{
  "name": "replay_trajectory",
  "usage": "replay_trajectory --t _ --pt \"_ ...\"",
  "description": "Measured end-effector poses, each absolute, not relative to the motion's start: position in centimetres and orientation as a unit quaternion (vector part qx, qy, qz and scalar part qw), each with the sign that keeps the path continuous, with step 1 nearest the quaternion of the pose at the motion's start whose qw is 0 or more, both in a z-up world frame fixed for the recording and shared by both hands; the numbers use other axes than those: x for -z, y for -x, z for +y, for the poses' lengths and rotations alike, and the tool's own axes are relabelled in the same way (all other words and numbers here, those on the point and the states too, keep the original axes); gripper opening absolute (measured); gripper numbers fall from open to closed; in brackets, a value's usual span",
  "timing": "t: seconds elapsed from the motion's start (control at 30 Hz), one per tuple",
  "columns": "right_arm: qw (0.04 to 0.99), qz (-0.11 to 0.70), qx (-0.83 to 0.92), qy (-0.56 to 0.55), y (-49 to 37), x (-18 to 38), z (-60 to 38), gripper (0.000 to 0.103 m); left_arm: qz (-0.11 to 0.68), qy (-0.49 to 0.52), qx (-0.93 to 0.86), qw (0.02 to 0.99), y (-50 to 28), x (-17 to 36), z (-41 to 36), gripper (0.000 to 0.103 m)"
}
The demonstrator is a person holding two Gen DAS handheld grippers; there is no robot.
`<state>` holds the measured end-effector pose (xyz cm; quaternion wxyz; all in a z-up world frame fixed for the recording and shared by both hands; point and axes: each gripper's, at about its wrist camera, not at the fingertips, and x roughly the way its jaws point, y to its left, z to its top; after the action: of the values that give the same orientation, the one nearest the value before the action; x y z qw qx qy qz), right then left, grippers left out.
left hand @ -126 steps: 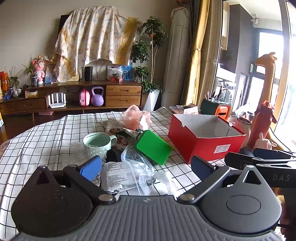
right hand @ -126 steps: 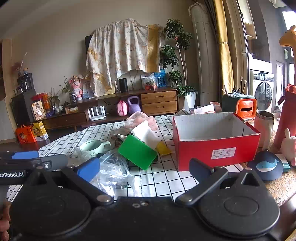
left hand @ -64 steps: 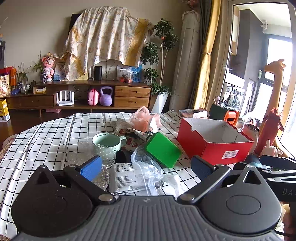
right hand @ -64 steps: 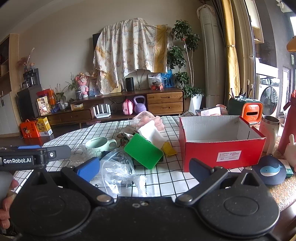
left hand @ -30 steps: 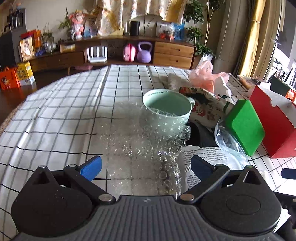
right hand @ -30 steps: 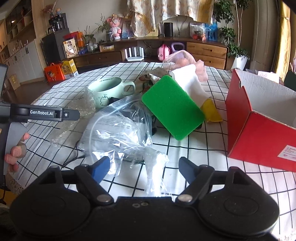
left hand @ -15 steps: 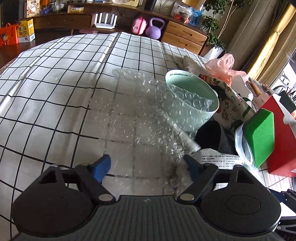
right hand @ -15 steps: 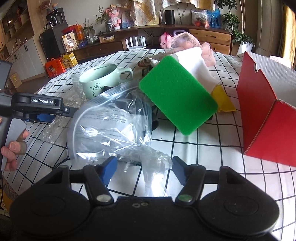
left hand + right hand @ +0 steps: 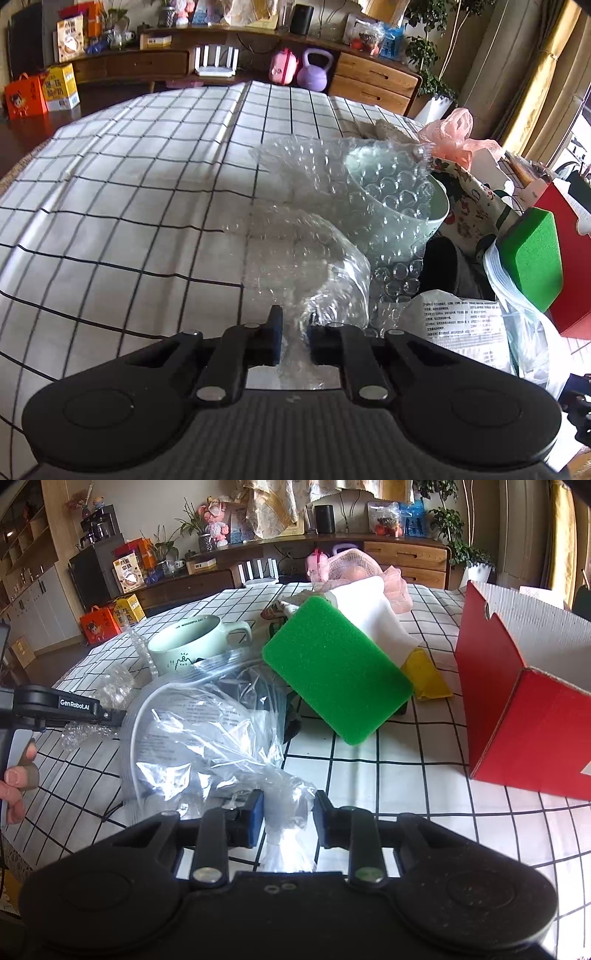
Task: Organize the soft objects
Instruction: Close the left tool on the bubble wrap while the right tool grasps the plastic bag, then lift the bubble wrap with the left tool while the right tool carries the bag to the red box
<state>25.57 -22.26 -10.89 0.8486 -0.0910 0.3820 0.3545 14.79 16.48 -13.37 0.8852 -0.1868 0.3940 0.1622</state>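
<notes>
Having closed, both tongs (image 9: 293, 334) (image 9: 289, 821) now pinch bubble wrap (image 9: 314, 251), plastic bag (image 9: 207, 734).

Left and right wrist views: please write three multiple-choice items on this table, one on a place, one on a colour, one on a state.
1. The pale green ceramic mug stands
A. inside the red cardboard box
B. on the checked tablecloth
C. on the floor

2. The tilted rectangular sponge is
A. green
B. blue
C. white

3. The left tongs are
A. wide open
B. shut on the clear bubble wrap sheet
C. out of view

Answers:
1 B, it sits on the cloth.
2 A, its foam is green.
3 B, the wrap is pinched between the fingers.
</notes>
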Motion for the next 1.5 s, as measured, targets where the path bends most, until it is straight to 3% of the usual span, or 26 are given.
replay_trajectory --t 0.93,1.5 --pt "0.884 0.285 -0.370 0.033 -20.2 2.8 -29.1 0.023 0.255 0.117 -0.116 0.953 -5.5 0.8 12.0 0.008" --pt "0.920 0.265 -0.287 0.032 -24.0 -1.0 -35.6 0.024 0.224 0.091 0.012 0.970 -10.0 -5.8 5.1 0.008"
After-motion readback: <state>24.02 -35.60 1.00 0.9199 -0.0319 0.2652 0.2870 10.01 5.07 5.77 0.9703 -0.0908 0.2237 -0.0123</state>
